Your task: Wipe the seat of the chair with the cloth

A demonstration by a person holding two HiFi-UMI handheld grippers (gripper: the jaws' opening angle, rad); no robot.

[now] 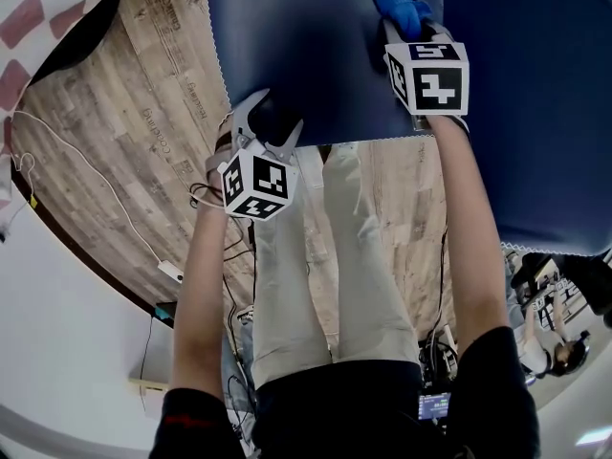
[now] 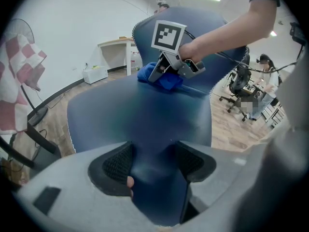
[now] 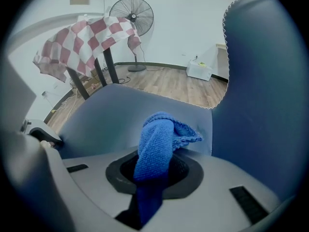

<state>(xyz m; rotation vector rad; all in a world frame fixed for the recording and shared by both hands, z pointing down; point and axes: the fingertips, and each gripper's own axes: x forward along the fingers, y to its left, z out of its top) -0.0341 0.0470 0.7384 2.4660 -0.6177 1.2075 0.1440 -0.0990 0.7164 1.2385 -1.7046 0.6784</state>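
Cloth (image 3: 157, 144): soft, light, bunched; pinched by the right hand-held gripper (image 3: 154, 178), far on the seat (image 1: 306, 55).
Left hand-held gripper (image 2: 153, 166): clamps the seat's near edge.
Hold: the cloth's bunched middle.

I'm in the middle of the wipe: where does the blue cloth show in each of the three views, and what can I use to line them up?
Head view: cloth at top, right of centre, just beyond the right gripper.
Left gripper view: upper middle, under the right gripper.
Right gripper view: dead centre, pinched in the tongs.
Shared landmark: the dark blue chair seat, behind the cloth in all three.
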